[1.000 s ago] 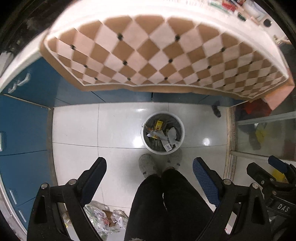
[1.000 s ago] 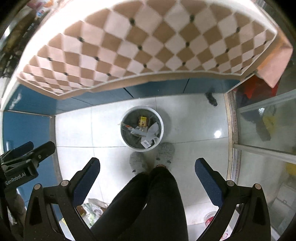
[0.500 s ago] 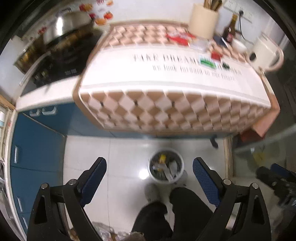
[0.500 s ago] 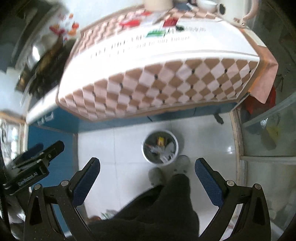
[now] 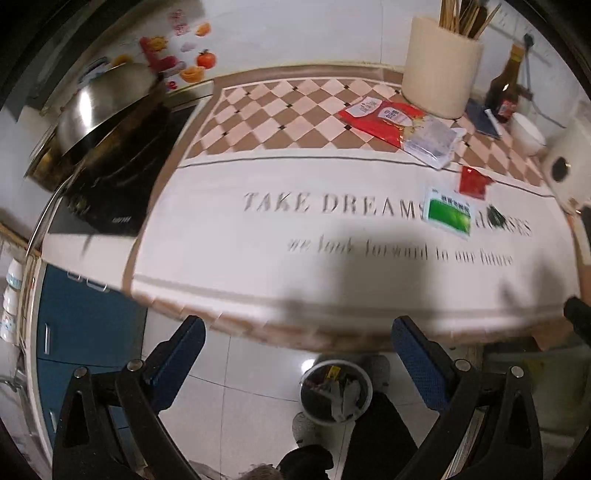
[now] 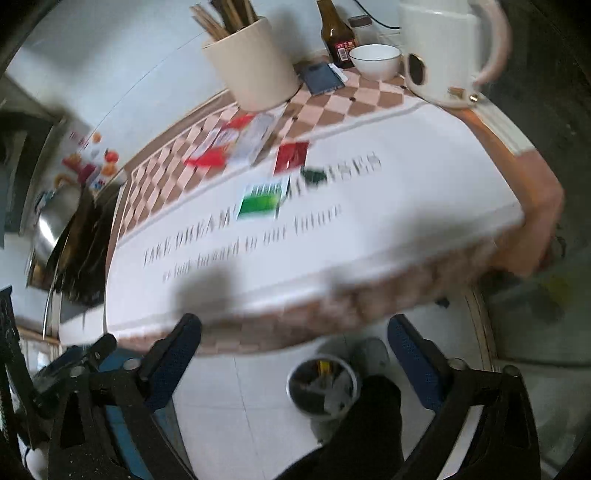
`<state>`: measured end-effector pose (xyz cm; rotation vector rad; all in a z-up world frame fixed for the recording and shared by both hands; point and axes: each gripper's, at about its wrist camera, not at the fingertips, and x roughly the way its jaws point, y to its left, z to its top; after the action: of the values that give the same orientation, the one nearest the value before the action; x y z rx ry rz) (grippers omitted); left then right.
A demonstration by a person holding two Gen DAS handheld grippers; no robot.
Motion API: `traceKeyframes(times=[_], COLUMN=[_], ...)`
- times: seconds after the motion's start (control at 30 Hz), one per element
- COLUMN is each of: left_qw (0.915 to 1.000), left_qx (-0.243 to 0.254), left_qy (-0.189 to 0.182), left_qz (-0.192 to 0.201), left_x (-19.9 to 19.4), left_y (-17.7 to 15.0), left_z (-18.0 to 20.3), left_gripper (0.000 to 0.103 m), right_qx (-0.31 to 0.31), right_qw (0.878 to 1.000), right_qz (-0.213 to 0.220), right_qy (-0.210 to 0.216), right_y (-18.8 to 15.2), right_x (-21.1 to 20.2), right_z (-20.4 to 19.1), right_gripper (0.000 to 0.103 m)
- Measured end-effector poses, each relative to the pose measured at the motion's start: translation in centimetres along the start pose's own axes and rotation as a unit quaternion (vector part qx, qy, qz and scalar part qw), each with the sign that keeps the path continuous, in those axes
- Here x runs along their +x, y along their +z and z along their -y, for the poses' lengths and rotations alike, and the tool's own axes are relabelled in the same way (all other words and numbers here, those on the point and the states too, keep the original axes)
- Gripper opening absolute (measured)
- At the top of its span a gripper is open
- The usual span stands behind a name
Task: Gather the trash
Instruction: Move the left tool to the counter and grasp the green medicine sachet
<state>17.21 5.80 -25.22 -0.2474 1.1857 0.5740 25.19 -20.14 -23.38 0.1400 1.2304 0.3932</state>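
Kitchen counter space fills both views, covered by a tablecloth (image 5: 332, 236) with a white printed centre and a brown-and-pink checkered border, a black stove (image 5: 110, 177) with a steel lid at its left end. Below the counter's front edge, a round white trash bin (image 5: 336, 393) stands on the pale tiled floor, already holding scraps of paper and wrappers. At the back of the cloth stand a cream utensil holder (image 5: 441, 62), a white kettle (image 6: 443, 48), a brown bottle (image 6: 334, 35) and a small white bowl (image 6: 375, 61). Trash lies flat on the cloth: a large red wrapper (image 5: 384, 118) with a clear packet (image 5: 432, 142) touching it, then a green-and-white packet (image 5: 448, 214), a small red sachet (image 5: 472, 181) and a tiny dark scrap (image 5: 493, 214) near each other. Left gripper (image 5: 295, 350) and right gripper (image 6: 293, 350) both hang in front of the counter with jaws wide apart, holding nothing.
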Motion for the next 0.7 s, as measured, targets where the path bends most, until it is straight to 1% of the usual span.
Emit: traceKeyframes(times=[0.03,0.07,0.1,0.13,0.17,0.2,0.3,0.37,0.4,0.43,0.47,0.5,0.53,0.57,0.63,0.67,0.7], left_qw=[1.0000,0.9998,0.9996,0.9993,0.9990,0.9987,0.9971,0.9959,0.9954,0.9948,0.9939,0.9931,0.9919,0.9901,0.9869,0.9857,0.9869], left_qx=[0.002,0.004,0.004,0.003,0.002,0.001,0.002,0.003,0.005,0.008,0.010,0.013,0.018,0.024,0.036,0.040,0.039], left_qy=[0.005,0.012,0.016,0.019,0.020,0.020,0.019,0.014,0.009,0.000,-0.008,-0.017,-0.033,-0.050,-0.071,-0.086,-0.090], left_qz=[-0.007,-0.016,-0.024,-0.031,-0.039,-0.048,-0.074,-0.090,-0.095,-0.102,-0.110,-0.115,-0.122,-0.129,-0.140,-0.139,-0.128], left_x=[0.9,2.2,3.2,4.3,5.4,6.4,9.3,10.9,11.5,12.1,12.8,13.3,13.9,14.5,15.3,15.5,15.3], left_y=[1.1,2.5,3.5,4.6,5.6,6.4,8.7,9.6,10.0,10.3,10.6,10.9,11.1,11.2,11.4,11.3,11.4], left_z=[0.9,2.2,3.2,4.2,5.1,6.0,8.2,9.4,10.0,10.6,11.3,11.9,12.6,13.4,14.7,15.3,15.6], left_gripper=[0.103,0.103,0.103,0.103,0.103,0.103,0.103,0.103,0.103,0.103,0.103,0.103,0.103,0.103,0.102,0.101,0.096], right_qx=[-0.003,-0.006,-0.010,-0.014,-0.019,-0.023,-0.033,-0.045,-0.055,-0.065,-0.071,-0.071,-0.071,-0.071,-0.062,-0.054,-0.046], right_qw=[1.000,1.000,1.000,1.000,0.999,0.999,0.998,0.997,0.996,0.995,0.994,0.994,0.994,0.994,0.995,0.996,0.997], right_qz=[-0.002,-0.005,-0.011,-0.016,-0.023,-0.028,-0.046,-0.058,-0.064,-0.071,-0.080,-0.080,-0.077,-0.075,-0.068,-0.065,-0.063], right_qy=[0.002,0.007,0.012,0.014,0.014,0.016,0.030,0.039,0.033,0.026,0.025,0.031,0.035,0.034,0.033,0.032,0.028], right_y=[1.6,3.3,5.4,6.7,8.6,9.8,13.2,14.6,15.0,15.4,15.5,15.6,15.8,15.9,16.2,16.5,16.7], right_x=[1.3,2.7,4.6,6.1,8.2,9.6,14.1,16.5,17.5,18.5,19.3,19.5,19.4,19.2,18.2,17.8,17.4], right_z=[0.3,0.6,0.9,1.1,1.2,1.3,1.3,0.8,0.5,0.3,0.3,0.5,0.8,1.1,2.3,3.1,4.0], right_gripper=[0.083,0.080,0.074,0.067,0.063,0.057,0.054,0.049,0.040,0.024,0.018,0.018,0.016,0.015,0.014,0.014,0.013])
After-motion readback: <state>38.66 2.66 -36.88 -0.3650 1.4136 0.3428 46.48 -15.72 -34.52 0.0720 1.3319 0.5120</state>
